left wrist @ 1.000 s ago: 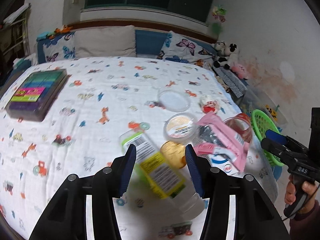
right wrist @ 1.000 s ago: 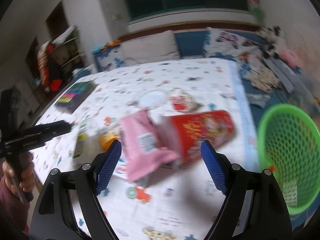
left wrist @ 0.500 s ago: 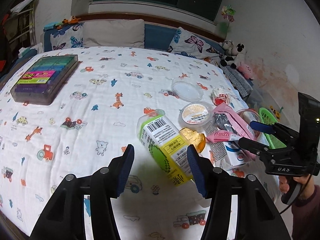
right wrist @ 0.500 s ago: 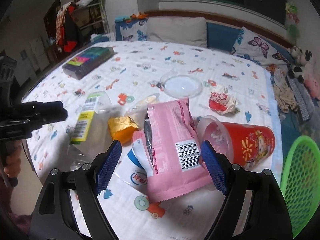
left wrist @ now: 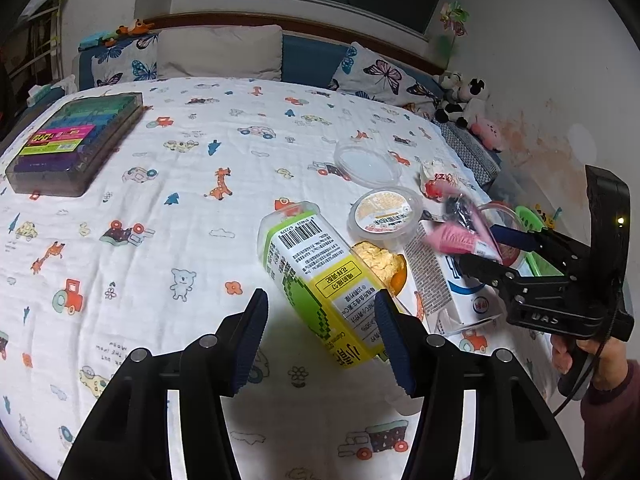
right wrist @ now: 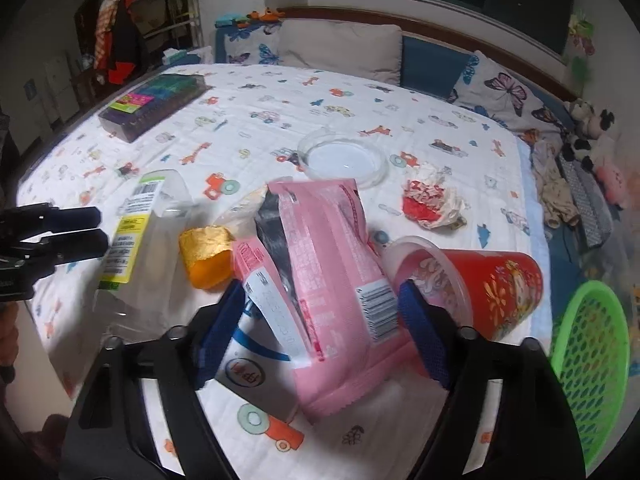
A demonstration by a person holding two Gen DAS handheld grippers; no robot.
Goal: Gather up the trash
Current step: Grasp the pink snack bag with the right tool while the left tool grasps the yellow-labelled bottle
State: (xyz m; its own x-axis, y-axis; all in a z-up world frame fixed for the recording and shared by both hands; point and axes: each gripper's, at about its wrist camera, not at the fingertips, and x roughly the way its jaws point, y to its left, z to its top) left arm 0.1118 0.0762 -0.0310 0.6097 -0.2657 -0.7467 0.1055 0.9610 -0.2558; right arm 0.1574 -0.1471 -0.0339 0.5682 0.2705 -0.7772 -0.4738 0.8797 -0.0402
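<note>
On the cartoon-print bedsheet (left wrist: pixel 160 240), seen from the left wrist, the left gripper (left wrist: pixel 320 336) spreads its jaws around a clear bottle with a green-yellow label (left wrist: pixel 316 276), not touching. From the right wrist, the right gripper (right wrist: pixel 320 332) stands apart astride a pink snack bag (right wrist: pixel 324 280); a red cup (right wrist: pixel 476 288) lies beside it, a green basket (right wrist: pixel 592 356) nearby.

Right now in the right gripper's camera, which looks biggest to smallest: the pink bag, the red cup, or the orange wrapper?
1. pink bag, though it lies nearest the camera, which inflates it.
2. red cup.
3. orange wrapper, clearly the smallest.
</note>
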